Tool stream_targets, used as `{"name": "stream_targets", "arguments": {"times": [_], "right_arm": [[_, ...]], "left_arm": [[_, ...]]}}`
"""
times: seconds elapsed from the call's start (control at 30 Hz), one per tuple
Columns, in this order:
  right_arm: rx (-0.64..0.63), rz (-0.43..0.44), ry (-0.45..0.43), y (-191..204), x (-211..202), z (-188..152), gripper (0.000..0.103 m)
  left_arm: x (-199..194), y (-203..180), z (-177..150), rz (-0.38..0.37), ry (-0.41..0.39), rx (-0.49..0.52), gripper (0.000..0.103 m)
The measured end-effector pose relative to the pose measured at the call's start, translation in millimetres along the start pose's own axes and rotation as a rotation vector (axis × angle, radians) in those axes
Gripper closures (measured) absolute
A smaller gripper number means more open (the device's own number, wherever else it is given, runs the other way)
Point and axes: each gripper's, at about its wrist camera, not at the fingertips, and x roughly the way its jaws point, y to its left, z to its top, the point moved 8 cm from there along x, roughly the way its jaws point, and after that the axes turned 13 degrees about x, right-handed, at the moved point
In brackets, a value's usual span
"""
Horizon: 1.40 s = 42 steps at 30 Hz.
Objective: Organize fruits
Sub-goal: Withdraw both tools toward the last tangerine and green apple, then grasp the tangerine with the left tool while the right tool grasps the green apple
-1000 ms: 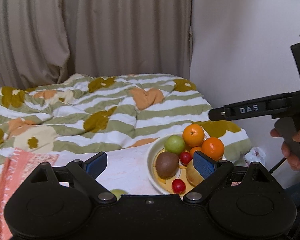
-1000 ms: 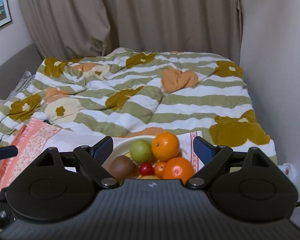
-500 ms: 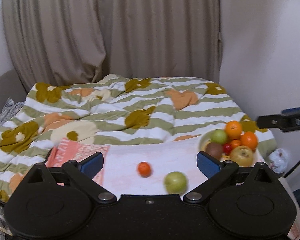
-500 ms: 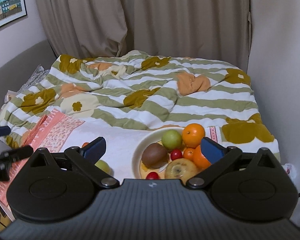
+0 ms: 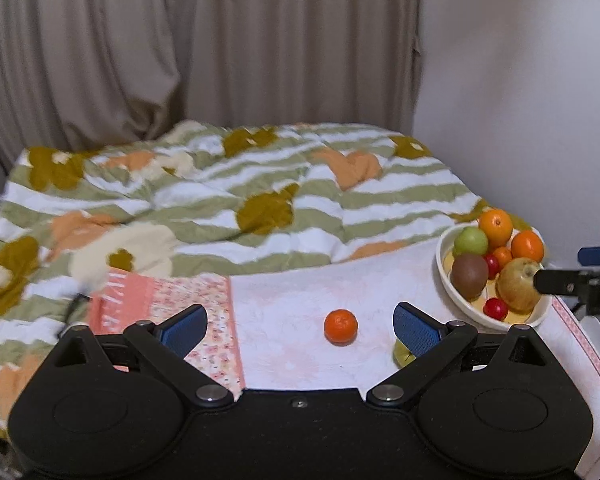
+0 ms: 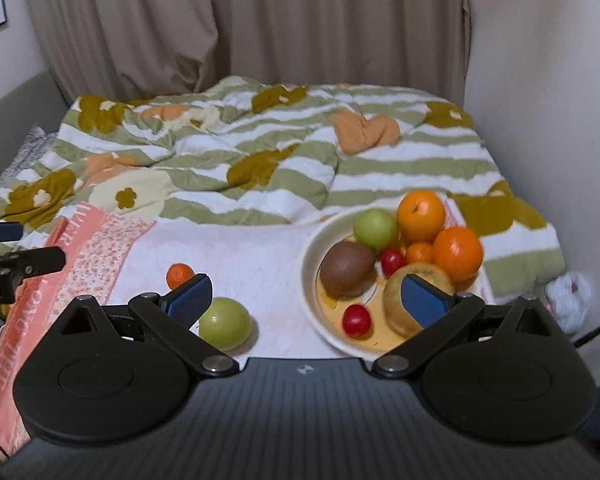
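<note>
A small mandarin [image 5: 341,326] lies loose on the white towel [image 5: 292,300], between the fingers of my open left gripper [image 5: 300,328] and a little ahead of them. A loose green apple [image 6: 225,323] rests beside it, just past the left finger of my open right gripper [image 6: 306,296]. In the left wrist view this green apple [image 5: 401,354] is mostly hidden behind the right finger. A white bowl [image 6: 312,248] to the right holds a kiwi [image 6: 347,268], a green apple, oranges, cherry tomatoes and a brownish pear [image 5: 516,284]. Neither gripper holds anything.
The towel's pink patterned end [image 6: 88,256] lies to the left. A striped flowered quilt [image 6: 260,152] covers the bed behind. Beige curtains hang at the back and a wall closes the right side. A crumpled white bag [image 6: 568,296] lies beyond the bed's right edge.
Both views have shifted left and drawn back. The bowl now sits to the right, and the loose mandarin and green apple have come into view.
</note>
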Motion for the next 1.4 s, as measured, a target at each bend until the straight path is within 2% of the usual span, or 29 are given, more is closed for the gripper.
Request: {"name": "stream_targets", "arguments": {"times": [0.2, 0.43, 0.53, 0.7, 0.87, 0.97, 1.1, 1.4], "right_arm": [[-0.026, -0.011, 0.040, 22, 35, -23, 0.000], [-0.099, -0.006, 0.101, 42, 70, -50, 0.000], [-0.113, 0.000, 0.124, 46, 81, -58, 0.000], [-0.119, 0.012, 0.151, 49, 96, -67, 0.000], [-0.127, 0.024, 0.164, 53, 105, -69, 0.000], [-0.127, 0.031, 0.178, 55, 109, -72, 0.000], [-0.132, 0.038, 0.191, 57, 113, -74, 0.000], [-0.137, 0.051, 0.210, 59, 122, -76, 0.010]], "left_arm": [[58, 4, -6, -0.125, 0.067, -0.004, 0.002], [111, -4, -11, -0.195, 0.123, -0.002, 0.004], [124, -12, -12, -0.220, 0.133, 0.009, 0.012], [142, -22, -16, -0.251, 0.161, 0.040, 0.035], [148, -29, -21, -0.272, 0.178, 0.071, 0.047], [151, -32, -24, -0.286, 0.187, 0.079, 0.063], [152, -34, -24, -0.290, 0.181, 0.088, 0.064], [149, -28, -25, -0.281, 0.178, 0.060, 0.064]]}}
